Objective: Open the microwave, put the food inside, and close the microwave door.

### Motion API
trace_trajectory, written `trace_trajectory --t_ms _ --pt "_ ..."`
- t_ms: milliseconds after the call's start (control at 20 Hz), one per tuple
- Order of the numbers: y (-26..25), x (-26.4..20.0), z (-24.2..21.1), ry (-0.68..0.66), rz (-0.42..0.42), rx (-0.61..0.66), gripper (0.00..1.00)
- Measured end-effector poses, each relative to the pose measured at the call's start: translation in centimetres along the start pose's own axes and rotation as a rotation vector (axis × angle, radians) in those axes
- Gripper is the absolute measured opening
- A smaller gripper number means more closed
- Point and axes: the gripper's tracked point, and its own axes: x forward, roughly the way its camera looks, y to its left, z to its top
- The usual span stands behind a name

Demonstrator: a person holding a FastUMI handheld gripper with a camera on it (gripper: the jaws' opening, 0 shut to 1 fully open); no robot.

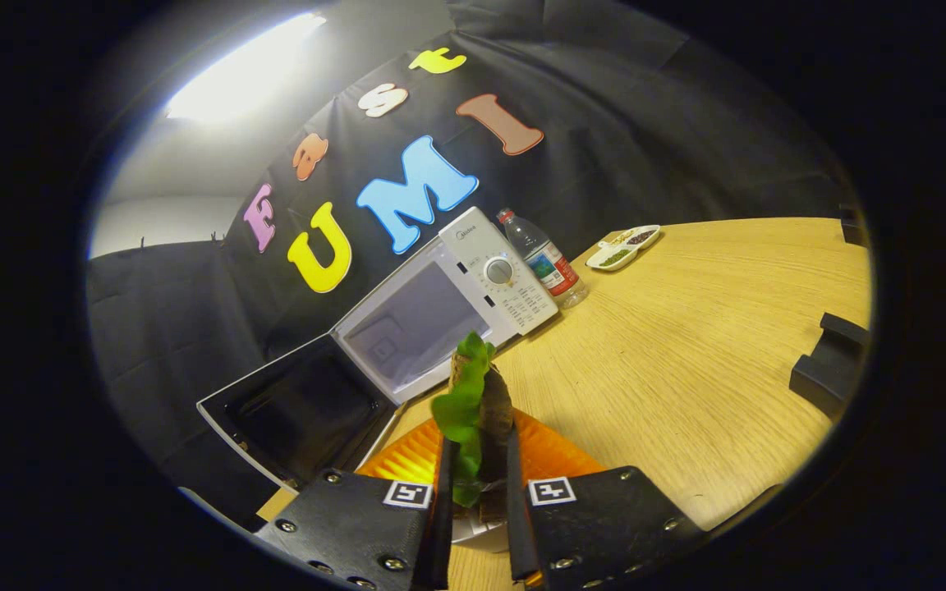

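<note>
**Food clamped in the fingers, microwave standing open ahead**

Closest to my camera, the gripper has its two fingers drawn in tight on the food, one pressing each side. I read it as a stack with a green leaf on the near face and something dark brown behind it; I can't tell more than that. Directly under the food sits an orange plate with a ribbed surface, resting on the wooden table. I can't tell whether the food is touching the plate or lifted off it.

Just beyond the fingers is the white microwave. Its door is swung wide open to the left, and I see the pale inside of the oven plainly. The top of the leaf overlaps the lower front edge of the opening.

A plastic water bottle stands just beside the microwave's control panel. Farther back on the table lies a small white divided dish.
</note>
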Motion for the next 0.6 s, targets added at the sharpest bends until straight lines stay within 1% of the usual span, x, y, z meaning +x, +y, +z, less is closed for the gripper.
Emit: trace_trajectory --t_ms 250,450,500,550,600 --pt "1.1 -0.8 0.5 0.003 -0.019 -0.027 0.28" --pt "2.2 -1.1 1.4 -0.023 -0.03 -0.088 0.28" --pt "2.2 -1.2 1.2 -0.023 -0.048 -0.092 0.28" --pt "2.3 -0.5 1.6 -0.024 -0.057 -0.095 0.17" --pt "2.9 -0.8 1.8 -0.022 -0.053 -0.088 0.17"
